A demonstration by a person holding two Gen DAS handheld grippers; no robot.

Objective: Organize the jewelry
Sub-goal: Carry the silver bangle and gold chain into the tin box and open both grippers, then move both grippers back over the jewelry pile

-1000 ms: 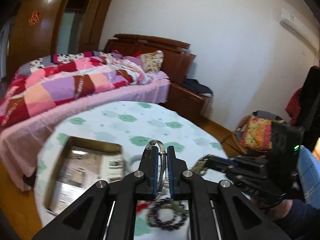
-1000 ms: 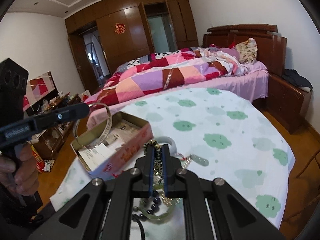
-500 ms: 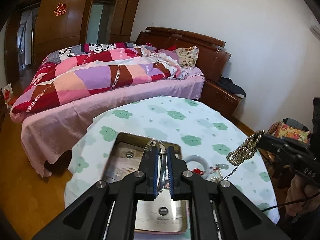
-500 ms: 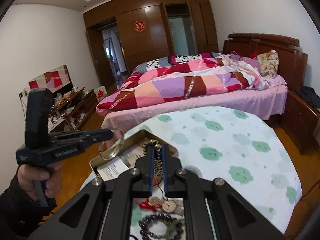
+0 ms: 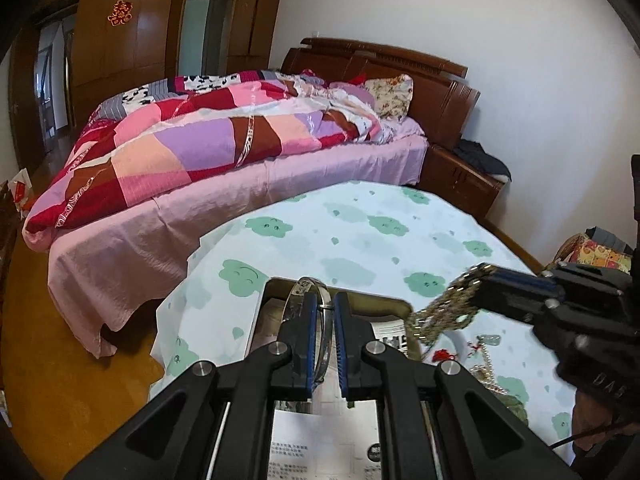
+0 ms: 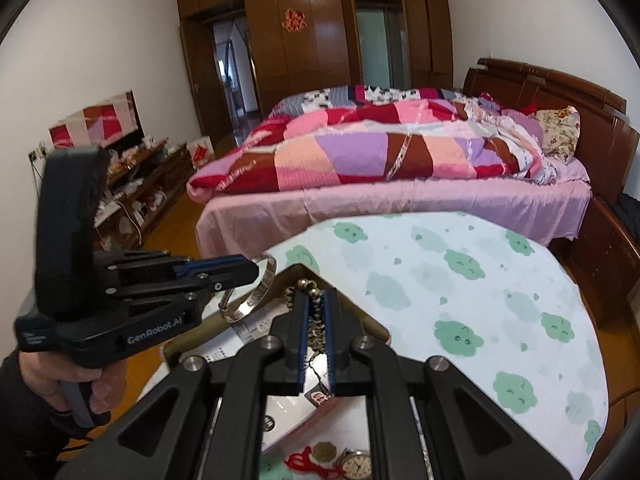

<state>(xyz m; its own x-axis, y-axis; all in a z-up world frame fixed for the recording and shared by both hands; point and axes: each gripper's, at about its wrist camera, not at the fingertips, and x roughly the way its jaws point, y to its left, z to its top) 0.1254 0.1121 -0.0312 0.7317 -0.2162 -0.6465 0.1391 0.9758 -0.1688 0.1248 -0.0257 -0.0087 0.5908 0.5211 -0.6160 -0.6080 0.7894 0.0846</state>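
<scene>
You were mid-delivery, by my reading. Your left claw (image 5: 321,334) was clamped on a silver bangle (image 5: 316,300), held upright over the open tin box (image 5: 394,308) on the counter (image 5: 360,232). Your right claw (image 6: 315,332) was clamped on a bead chain (image 6: 316,320), which dangled over the same box near its right rim. Neither piece had been let go, so both drops were left to do. Inside the box I could only make out printed papers; whether any jewelry already lay there I could not tell.

More was left on the counter just beside the box: one pocket watch (image 6: 357,465), one gold coin-like pendant (image 6: 323,452), one red knotted cord (image 6: 304,462), one pale pearl strand (image 5: 486,364) and one whitish ring-shaped bangle (image 5: 460,334), partly hidden.

By count: two claws, two pieces held, one box, and at least five pieces loose. I would put the job well short of done.
</scene>
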